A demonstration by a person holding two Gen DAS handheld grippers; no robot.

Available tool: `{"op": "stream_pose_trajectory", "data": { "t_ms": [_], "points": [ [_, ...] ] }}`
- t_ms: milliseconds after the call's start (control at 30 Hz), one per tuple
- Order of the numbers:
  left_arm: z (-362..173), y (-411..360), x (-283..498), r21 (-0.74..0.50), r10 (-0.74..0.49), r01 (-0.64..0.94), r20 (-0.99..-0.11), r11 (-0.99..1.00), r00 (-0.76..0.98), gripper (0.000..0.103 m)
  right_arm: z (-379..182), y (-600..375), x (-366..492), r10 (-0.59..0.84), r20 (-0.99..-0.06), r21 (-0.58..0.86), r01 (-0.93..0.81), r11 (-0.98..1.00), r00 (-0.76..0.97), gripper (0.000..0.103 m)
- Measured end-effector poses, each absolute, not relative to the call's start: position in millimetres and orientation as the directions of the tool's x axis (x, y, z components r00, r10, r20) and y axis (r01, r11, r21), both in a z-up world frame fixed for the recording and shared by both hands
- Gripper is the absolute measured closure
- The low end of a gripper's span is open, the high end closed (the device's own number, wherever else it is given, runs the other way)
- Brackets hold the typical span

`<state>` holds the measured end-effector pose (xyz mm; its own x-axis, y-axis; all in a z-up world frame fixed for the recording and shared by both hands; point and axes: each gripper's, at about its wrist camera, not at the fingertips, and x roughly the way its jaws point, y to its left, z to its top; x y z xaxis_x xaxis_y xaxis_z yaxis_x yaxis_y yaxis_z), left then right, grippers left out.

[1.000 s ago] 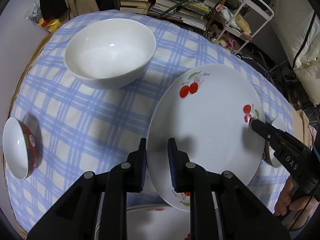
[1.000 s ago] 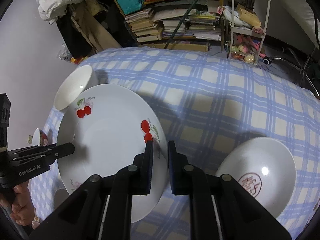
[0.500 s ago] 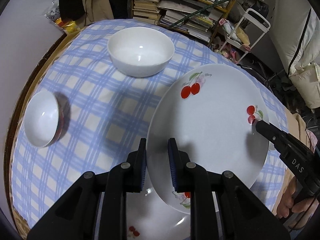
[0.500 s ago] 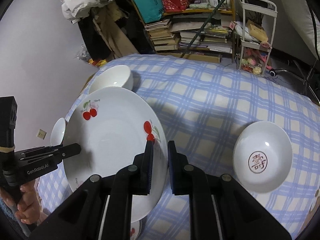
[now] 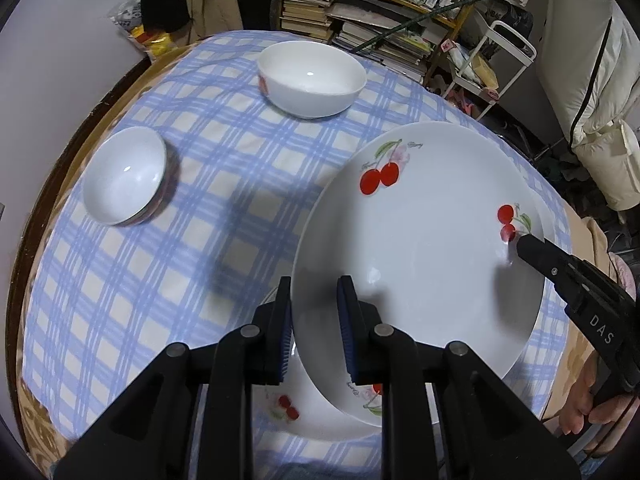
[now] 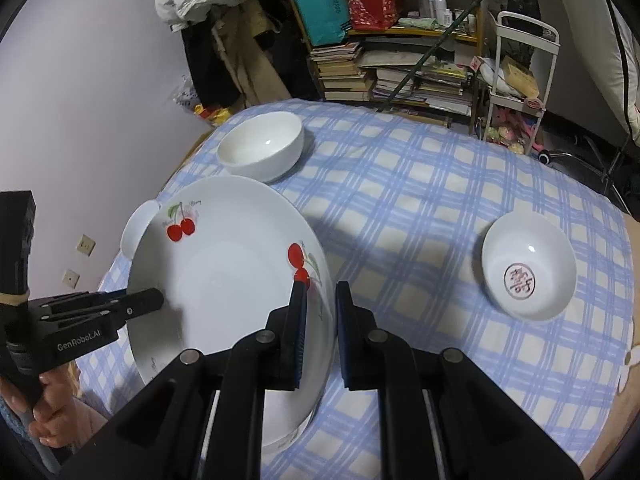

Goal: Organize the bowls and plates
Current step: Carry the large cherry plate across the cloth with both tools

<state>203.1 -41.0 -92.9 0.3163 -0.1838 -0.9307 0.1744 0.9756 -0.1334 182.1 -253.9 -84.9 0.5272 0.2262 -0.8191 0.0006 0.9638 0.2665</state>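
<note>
A white plate with red cherries [image 5: 420, 248] [image 6: 224, 272] hangs tilted above the blue-checked table [image 5: 192, 248]. My left gripper [image 5: 316, 320] is shut on its left rim, one pad on each face. My right gripper [image 6: 320, 320] is shut on the opposite rim beside a cherry print. In the left wrist view the right gripper's fingertips [image 5: 528, 246] show at the plate's far edge. A second cherry plate [image 5: 296, 412] lies on the cloth underneath, mostly hidden.
On the cloth sit a large white bowl [image 5: 312, 76] [image 6: 262, 148], a small white bowl [image 5: 126, 176] at the left, and a white bowl with a red character [image 6: 528, 268] at the right. Beyond the table are stacked books [image 6: 400, 72] and a white cart [image 6: 520, 80].
Both grippers have lifted the cherry plate and drawn it back from the large bowl. The small bowl shifted toward the middle of the view, and the second cherry plate came into sight below.
</note>
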Motion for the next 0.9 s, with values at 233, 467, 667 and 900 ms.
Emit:
{"op": "stream_pose_trajectory", "data": {
  "t_ms": [233, 467, 667, 900],
  "points": [
    [-92.9, -28.0, 176.5, -0.114, -0.170, 0.182, -0.928, 0.977, 0.331, 0.082, -93.4, -240.4, 161.9, 0.233, -0.825, 0.272, 0.000, 0.962, 0.515, 0.087],
    [-108.6, -10.2, 158.7, -0.174, -0.210, 0.141, -0.929, 0.975, 0.303, 0.082, -104.2, -228.0, 144.5, 0.217, -0.834, 0.259, 0.013, 0.966, 0.508, 0.087],
    [-115.1, -8.3, 148.1, -0.179, -0.216, 0.146, -0.929, 0.973, 0.302, 0.082, -113.7, -223.2, 133.7, 0.201, -0.847, 0.246, 0.026, 0.969, 0.493, 0.088],
    [-117.9, -3.8, 141.3, -0.172, -0.214, 0.154, -0.922, 0.973, 0.321, 0.082, -123.5, -220.4, 129.9, 0.212, -0.845, 0.256, 0.024, 0.966, 0.490, 0.088]
  ]
}}
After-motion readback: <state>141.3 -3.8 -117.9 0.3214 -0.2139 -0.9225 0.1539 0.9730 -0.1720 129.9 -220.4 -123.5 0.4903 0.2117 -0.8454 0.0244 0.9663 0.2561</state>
